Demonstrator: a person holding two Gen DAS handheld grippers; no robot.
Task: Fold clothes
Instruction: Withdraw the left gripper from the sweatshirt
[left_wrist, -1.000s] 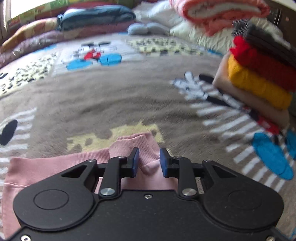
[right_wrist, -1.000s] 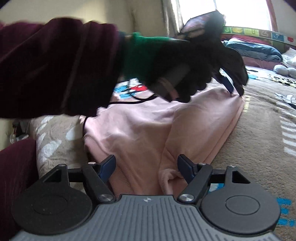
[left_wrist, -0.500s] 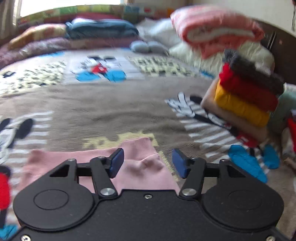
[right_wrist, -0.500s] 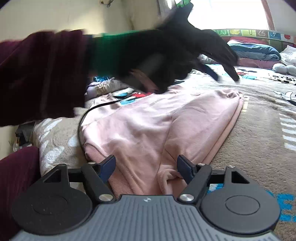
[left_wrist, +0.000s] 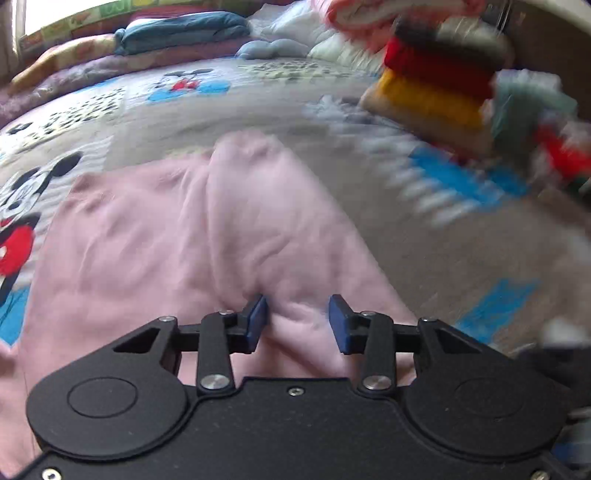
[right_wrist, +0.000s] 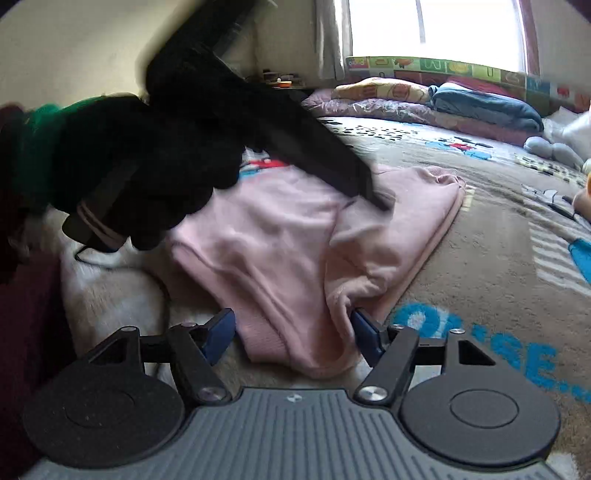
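The pink sweatshirt lies partly folded on the bed, spread over the cartoon-print blanket, with one folded edge running along its right side in the right wrist view.

Your left claw sits low over the sweatshirt. A raised ridge of pink fabric stands between its blue pads. Its jaws have just been closing, yet a gap still shows beside the right pad, so the claw does not clamp the fabric. In the right wrist view your gloved left hand holds this claw, with its tip down at the middle of the sweatshirt.

Your right claw stands wide open at the near hem of the sweatshirt. The ribbed hem bulges between the pads; the right pad touches the fabric, the left pad stands clear.

A stack of folded clothes rests on the bed, well apart from the sweatshirt, blurred in the left wrist view.
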